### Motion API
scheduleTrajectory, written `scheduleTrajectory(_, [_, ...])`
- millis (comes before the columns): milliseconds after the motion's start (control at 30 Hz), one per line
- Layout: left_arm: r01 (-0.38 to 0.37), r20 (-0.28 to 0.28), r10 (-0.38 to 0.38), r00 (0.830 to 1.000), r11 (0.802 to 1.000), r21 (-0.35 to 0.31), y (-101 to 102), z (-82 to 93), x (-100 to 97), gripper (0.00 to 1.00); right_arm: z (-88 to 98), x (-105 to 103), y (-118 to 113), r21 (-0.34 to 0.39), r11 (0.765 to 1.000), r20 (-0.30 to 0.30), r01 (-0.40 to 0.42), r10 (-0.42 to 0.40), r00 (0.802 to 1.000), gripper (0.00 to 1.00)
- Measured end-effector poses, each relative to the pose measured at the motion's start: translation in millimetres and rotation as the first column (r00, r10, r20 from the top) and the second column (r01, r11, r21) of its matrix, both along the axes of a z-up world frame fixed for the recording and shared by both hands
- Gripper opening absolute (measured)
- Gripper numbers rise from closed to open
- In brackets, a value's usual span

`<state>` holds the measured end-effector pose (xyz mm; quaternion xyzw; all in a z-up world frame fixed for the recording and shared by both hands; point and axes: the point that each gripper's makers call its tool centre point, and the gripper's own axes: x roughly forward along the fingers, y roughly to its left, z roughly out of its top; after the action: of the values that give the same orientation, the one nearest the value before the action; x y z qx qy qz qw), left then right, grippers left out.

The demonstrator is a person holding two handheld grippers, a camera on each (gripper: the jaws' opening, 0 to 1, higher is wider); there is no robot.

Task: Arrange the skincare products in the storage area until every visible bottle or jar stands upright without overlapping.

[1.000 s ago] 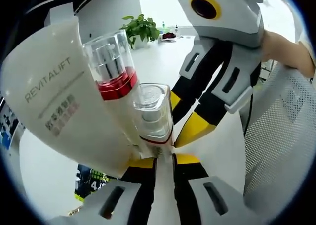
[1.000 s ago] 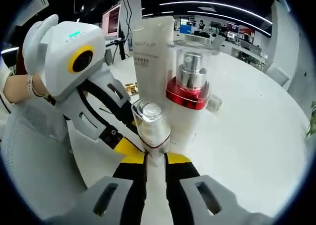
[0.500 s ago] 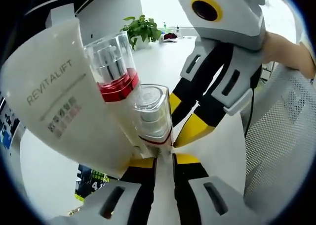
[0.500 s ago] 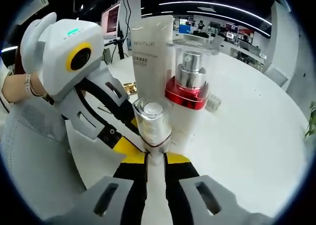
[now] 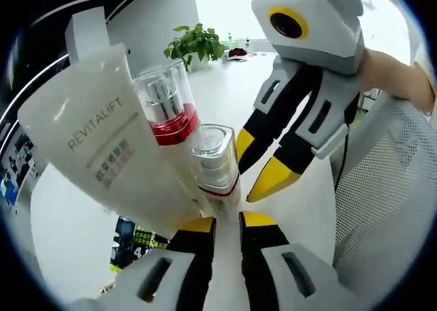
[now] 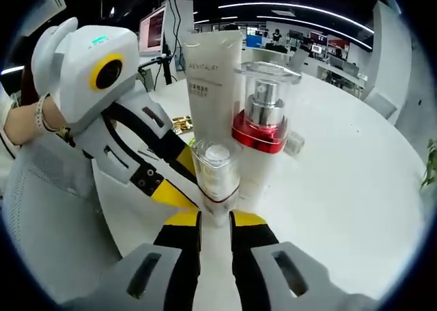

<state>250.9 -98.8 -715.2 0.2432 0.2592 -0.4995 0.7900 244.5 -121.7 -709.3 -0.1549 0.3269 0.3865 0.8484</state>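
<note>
Each gripper has black jaws with yellow tips set in light grey slotted housings: the left gripper and the right gripper. The left gripper's grey body carries a yellow ring and a green light. Behind it, a beaded bracelet circles the person's wrist.

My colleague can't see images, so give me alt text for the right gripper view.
The right gripper pinches a small clear-capped bottle upright on a white table. Behind the bottle stand a red-collared pump bottle and a white Revitalift tube; the left gripper reaches in from the left.
</note>
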Motion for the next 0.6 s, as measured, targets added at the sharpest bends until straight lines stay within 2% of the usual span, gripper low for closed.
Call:
scheduleTrajectory(300, [-0.030, 0.007, 0.030, 1.000, 1.000, 0.008, 17, 10.1, -2.6, 0.16, 9.0, -3, -1, 0.013, 1.000, 0.010, 0.010, -0.010, 1.000, 0.19])
scheduleTrajectory(600, [-0.069, -0.008, 0.069, 0.998, 0.998, 0.002, 33, 17.1, -4.9, 0.20, 18.0, -9, -1, 0.022, 1.000, 0.018, 0.018, -0.019, 1.000, 0.25])
